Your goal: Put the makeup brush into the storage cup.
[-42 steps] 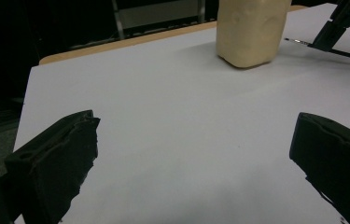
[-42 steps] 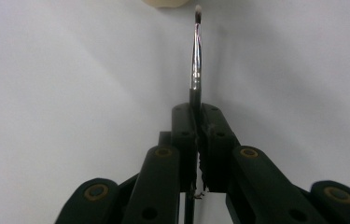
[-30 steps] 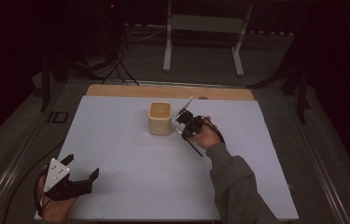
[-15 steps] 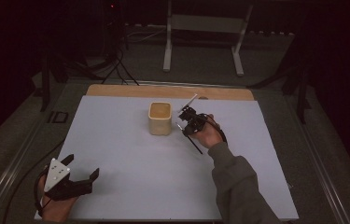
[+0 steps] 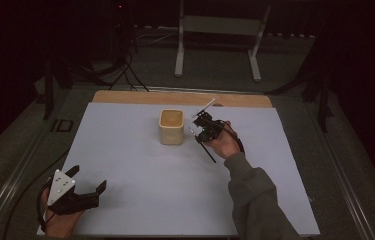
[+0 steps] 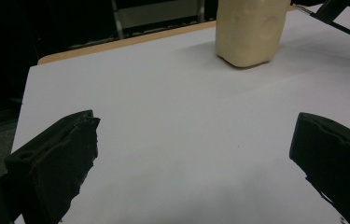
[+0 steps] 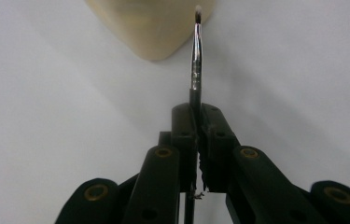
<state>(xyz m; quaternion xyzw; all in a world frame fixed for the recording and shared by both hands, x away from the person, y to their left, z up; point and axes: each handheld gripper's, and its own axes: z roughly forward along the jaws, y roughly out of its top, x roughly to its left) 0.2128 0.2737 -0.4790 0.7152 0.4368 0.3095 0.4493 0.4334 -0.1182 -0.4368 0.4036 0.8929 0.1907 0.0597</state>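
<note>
Scene: a dim room seen from the high view, with a bench (image 5: 140,200) covered by a pale sheet and a wooden strip along its far edge.
Right hand-held gripper (image 5: 201,123): held just past the bench's centre toward 1 o'clock, its jaws pressed together on a thin brush.
Brush (image 7: 196,56): a slim stick with a shiny metal ferrule and a small dark tip, running straight out from between the closed jaws; in the high view it slants, pale end toward 1 o'clock, dark handle toward 5 o'clock.
Cup (image 5: 171,127): a cream, square-sided container standing upright near the bench's centre, just beside the right hand-held gripper at its 9 o'clock, not touching it.
Left hand-held gripper (image 5: 86,192): near the bench's 7 o'clock corner, jaws spread wide with nothing between them, a grey three-cornered plate on top.
What the right gripper view adds: the ferrule's shine, and the brush tip lying in front of the cup's lower corner.
What the left gripper view adds: the cup's dimpled side at 12 o'clock, and the two parted jaws at either lower corner.
What the high view adds: both hands, a sleeve, and a metal stand on the floor beyond the bench.
Count: two hand-held grippers, one brush, one cup.
</note>
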